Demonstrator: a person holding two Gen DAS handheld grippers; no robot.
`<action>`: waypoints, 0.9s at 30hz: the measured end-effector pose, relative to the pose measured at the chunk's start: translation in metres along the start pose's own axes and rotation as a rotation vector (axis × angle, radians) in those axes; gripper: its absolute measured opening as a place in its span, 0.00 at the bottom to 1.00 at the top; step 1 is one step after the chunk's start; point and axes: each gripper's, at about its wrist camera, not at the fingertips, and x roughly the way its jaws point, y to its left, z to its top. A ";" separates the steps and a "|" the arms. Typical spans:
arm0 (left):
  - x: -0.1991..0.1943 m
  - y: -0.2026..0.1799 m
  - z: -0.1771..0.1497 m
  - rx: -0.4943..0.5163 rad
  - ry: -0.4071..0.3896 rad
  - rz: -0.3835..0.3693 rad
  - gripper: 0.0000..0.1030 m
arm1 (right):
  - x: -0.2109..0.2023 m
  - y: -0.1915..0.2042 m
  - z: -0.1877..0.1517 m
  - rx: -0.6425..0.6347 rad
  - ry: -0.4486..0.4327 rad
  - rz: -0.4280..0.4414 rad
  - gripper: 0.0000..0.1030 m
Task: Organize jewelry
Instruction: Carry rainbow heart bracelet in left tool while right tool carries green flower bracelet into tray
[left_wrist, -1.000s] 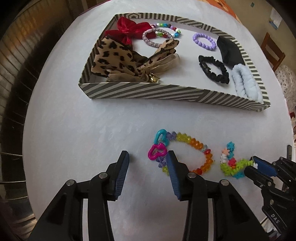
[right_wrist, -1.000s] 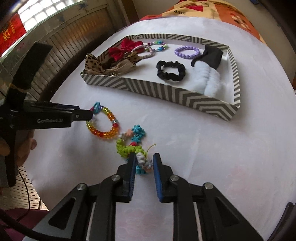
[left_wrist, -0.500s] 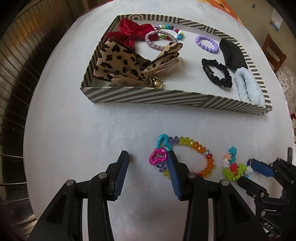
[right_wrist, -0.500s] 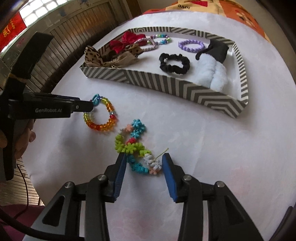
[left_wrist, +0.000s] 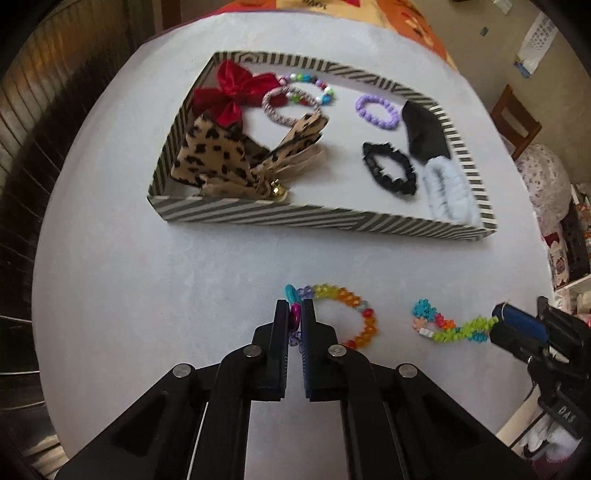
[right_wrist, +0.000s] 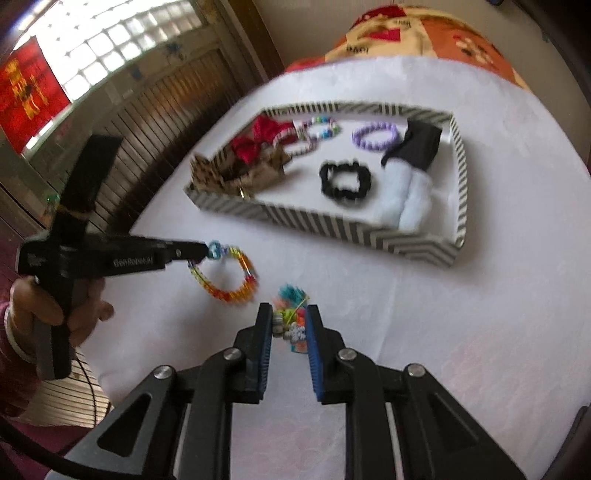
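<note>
My left gripper is shut on the rainbow bead bracelet, clamping its pink and teal clasp end; the rest of the loop hangs to the right. It also shows in the right wrist view, held by the left gripper above the cloth. My right gripper is shut on the flower bead bracelet, whose green and teal part trails left from the right gripper. The striped tray sits beyond.
The tray holds a leopard bow, red bow, bead bracelets, black scrunchie and pale blue scrunchie. The white tablecloth covers a round table. A wooden chair stands at the far right.
Both grippers closed: the left on the rainbow bracelet's clasp, the right on the flower bracelet. Both bracelets have lifted off the cloth and both views have pulled back from the tray.
</note>
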 end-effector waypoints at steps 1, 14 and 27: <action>-0.003 -0.001 -0.001 0.003 -0.005 -0.006 0.00 | -0.005 0.001 0.003 -0.003 -0.011 0.001 0.18; -0.052 -0.017 0.025 0.014 -0.109 -0.025 0.00 | -0.041 0.012 0.029 -0.026 -0.095 0.010 0.18; -0.073 -0.035 0.067 0.053 -0.196 0.020 0.00 | -0.055 0.005 0.069 -0.034 -0.150 -0.020 0.18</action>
